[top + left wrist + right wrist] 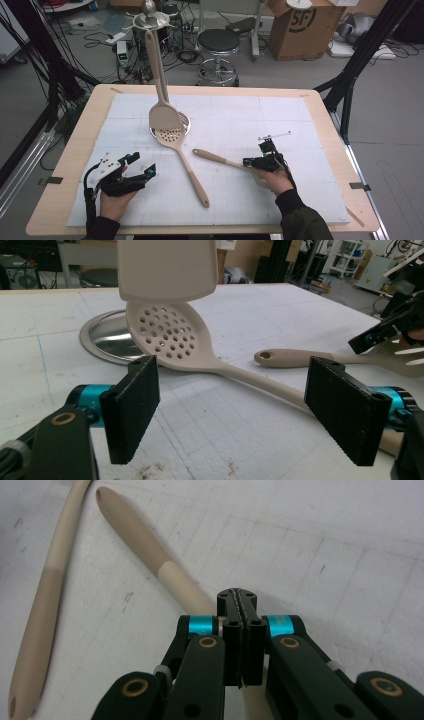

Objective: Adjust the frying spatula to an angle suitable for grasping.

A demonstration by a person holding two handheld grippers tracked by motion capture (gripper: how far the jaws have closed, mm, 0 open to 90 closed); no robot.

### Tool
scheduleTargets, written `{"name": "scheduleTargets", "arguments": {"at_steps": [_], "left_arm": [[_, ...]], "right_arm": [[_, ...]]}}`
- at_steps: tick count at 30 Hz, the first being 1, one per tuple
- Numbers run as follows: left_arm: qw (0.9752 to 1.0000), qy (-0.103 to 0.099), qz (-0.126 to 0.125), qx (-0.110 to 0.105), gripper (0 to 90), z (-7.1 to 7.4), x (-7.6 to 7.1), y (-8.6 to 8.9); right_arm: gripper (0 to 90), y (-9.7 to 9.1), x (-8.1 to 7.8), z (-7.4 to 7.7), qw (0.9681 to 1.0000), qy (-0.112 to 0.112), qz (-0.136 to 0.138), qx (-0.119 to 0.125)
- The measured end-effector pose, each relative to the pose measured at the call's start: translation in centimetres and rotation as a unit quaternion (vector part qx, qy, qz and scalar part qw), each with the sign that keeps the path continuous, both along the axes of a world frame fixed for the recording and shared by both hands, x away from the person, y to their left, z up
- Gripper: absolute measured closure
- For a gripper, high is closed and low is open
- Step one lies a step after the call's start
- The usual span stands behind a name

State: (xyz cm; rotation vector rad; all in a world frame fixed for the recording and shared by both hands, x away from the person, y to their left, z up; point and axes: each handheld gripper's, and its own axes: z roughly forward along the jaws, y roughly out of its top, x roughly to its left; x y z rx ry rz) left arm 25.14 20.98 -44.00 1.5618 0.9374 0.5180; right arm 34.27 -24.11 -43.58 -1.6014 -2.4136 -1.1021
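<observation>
A beige perforated spoon [170, 136] lies on the white mat, its head leaning on the round metal stand base [186, 122]. Above it a beige spatula [162, 117] hangs from the stand. A second beige utensil [215, 158] lies to the right, handle pointing left. My left gripper [143, 164] rests open near the front left. In the left gripper view, the left gripper [235, 390] has wide-apart pads [132, 407] and the spoon [172, 337] handle runs past its right pad. My right gripper [247, 162] is shut, the right gripper [236, 597] pads together just above that utensil's handle [150, 550].
The wooden table [75, 150] edge frames the mat [300, 130]. Beyond the far edge are a black stool [218, 42], a cardboard box [305, 25], floor cables and black frame poles [357, 60]. The spoon's long handle [37, 620] lies left of the right gripper.
</observation>
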Motion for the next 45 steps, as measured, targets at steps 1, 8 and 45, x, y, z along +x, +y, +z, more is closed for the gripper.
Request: {"name": "scheduleTargets", "arguments": {"at_steps": [1,8,45], "left_arm": [[1.0000,0.000,0.000,0.000,22.7,0.0,0.0,0.0],[1.0000,0.001,0.000,0.001,22.7,0.0,0.0,0.0],[1.0000,-0.002,-0.001,-0.003,22.8,0.0,0.0,0.0]], "right_arm": [[89.9,0.0,-0.1,0.0,1.0000,0.001,0.002,0.002],[89.8,-0.1,-0.1,-0.1,0.9998,0.008,0.004,0.018],[89.6,12.1,1.8,-1.9,0.9962,-0.020,0.063,0.057]]}}
